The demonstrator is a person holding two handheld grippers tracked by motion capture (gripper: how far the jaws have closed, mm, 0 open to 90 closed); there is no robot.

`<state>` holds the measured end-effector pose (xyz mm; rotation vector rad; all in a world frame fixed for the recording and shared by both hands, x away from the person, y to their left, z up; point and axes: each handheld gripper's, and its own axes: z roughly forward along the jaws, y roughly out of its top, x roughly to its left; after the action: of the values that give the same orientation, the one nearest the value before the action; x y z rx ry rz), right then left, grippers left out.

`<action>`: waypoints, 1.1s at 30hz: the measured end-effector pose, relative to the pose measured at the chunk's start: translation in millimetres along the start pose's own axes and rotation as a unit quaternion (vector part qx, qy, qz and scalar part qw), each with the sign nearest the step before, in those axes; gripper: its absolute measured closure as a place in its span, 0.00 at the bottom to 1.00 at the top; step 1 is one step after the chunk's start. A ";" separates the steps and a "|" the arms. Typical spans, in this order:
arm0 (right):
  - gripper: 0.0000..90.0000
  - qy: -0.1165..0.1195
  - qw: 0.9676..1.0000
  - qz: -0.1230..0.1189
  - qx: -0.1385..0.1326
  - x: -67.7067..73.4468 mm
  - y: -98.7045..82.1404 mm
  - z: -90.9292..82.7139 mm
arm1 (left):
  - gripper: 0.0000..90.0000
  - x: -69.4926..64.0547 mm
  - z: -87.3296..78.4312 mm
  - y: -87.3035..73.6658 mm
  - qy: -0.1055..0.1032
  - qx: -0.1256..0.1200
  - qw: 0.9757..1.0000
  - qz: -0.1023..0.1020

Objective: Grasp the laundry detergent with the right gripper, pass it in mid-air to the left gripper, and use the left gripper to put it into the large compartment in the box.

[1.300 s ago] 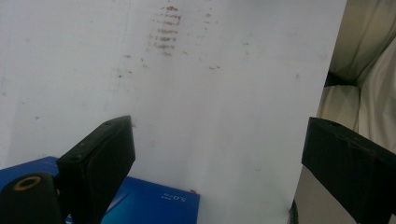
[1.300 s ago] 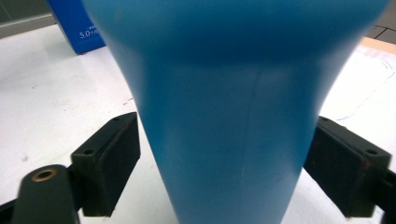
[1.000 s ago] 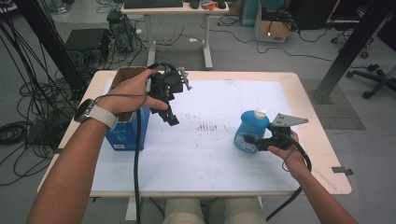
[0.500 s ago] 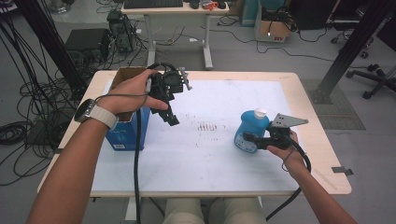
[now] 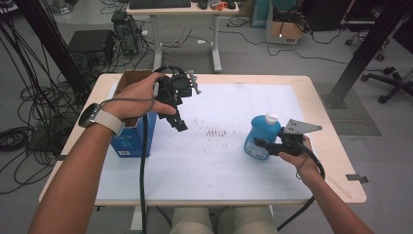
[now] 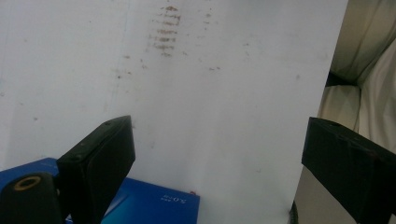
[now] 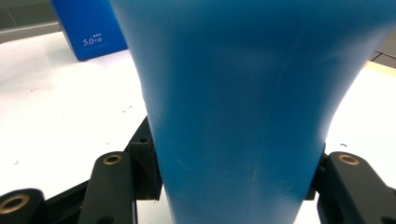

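Observation:
A blue bottle (image 5: pixel 262 136) with a white cap stands on the white table top (image 5: pixel 209 165) at the right. My right gripper (image 5: pixel 258 145) reaches in from the right and is shut on the bottle's lower body. Its jaws have just been closing around it. In the right gripper view the blue bottle (image 7: pixel 243 116) sits between the two black jaws of my right gripper (image 7: pixel 233 186), pressed on both sides. My left gripper (image 5: pixel 178 123) hangs above the table's left half, tilted down, open and with nothing in it. The left gripper view shows the left gripper (image 6: pixel 219 158) with its jaws wide apart.
A blue box (image 5: pixel 131 139) with an open cardboard top stands at the table's left side, under my left forearm, and appears as the blue box (image 6: pixel 149 205) and the blue box (image 7: pixel 88 28). Brown smudges (image 5: pixel 216 131) mark the table's middle. Desks, cables and chairs stand beyond.
The right gripper's jaws have closed onto the blue bottle. Both hands and the bottle keep their places.

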<state>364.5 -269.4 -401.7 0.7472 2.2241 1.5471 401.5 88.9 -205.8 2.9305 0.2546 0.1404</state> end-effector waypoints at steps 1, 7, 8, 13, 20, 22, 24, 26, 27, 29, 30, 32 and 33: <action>0.49 -0.001 1.000 -0.001 0.000 0.2 0.0 0.0 | 0.11 0.0 -0.1 0.1 0.000 0.000 1.000 0.001; 0.49 0.001 1.000 -0.002 0.000 -0.1 0.1 -0.1 | 0.11 -0.3 0.0 0.9 0.000 0.000 1.000 0.002; 0.49 0.002 1.000 -0.002 0.000 -0.3 0.2 -0.1 | 0.11 -0.2 0.0 0.9 0.000 0.000 1.000 0.002; 0.49 0.004 1.000 -0.003 0.002 -0.8 0.5 0.0 | 0.11 -0.1 0.2 1.0 -0.001 0.000 1.000 0.002; 0.49 0.006 1.000 -0.003 0.002 -1.4 0.7 -0.1 | 0.11 -0.2 -0.3 0.5 0.000 0.000 1.000 0.001; 0.49 0.006 1.000 -0.004 0.002 -1.3 0.6 0.0 | 0.11 -0.2 -0.4 0.4 0.000 0.000 1.000 0.001; 0.49 0.006 1.000 -0.002 0.003 -1.7 0.6 -0.1 | 0.11 -0.6 -0.6 0.3 0.000 0.000 1.000 0.000; 0.49 0.006 1.000 -0.003 0.003 -1.6 0.7 -0.1 | 0.11 -0.5 -0.8 0.4 -0.001 0.001 1.000 0.001; 0.49 0.007 1.000 -0.002 0.003 -1.7 0.6 -0.1 | 0.11 -0.5 -0.8 0.4 -0.001 0.001 1.000 0.000; 0.49 0.008 1.000 -0.002 0.003 -2.0 0.6 0.0 | 0.11 -0.4 -0.6 0.4 0.000 0.001 1.000 0.002; 0.49 0.008 1.000 -0.002 0.003 -2.2 0.5 0.0 | 0.11 -0.5 -0.3 0.6 0.000 0.001 1.000 0.002; 0.49 0.008 1.000 -0.002 0.003 -2.2 0.7 0.0 | 0.11 -0.5 -0.4 0.9 0.000 0.000 1.000 0.002; 0.49 0.009 1.000 -0.002 0.002 -2.1 0.6 0.1 | 0.11 -0.4 -0.3 0.9 -0.001 0.000 1.000 0.002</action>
<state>366.3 -270.4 -401.3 0.7337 2.2410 1.5535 401.2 88.0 -205.4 2.9309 0.2489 0.1394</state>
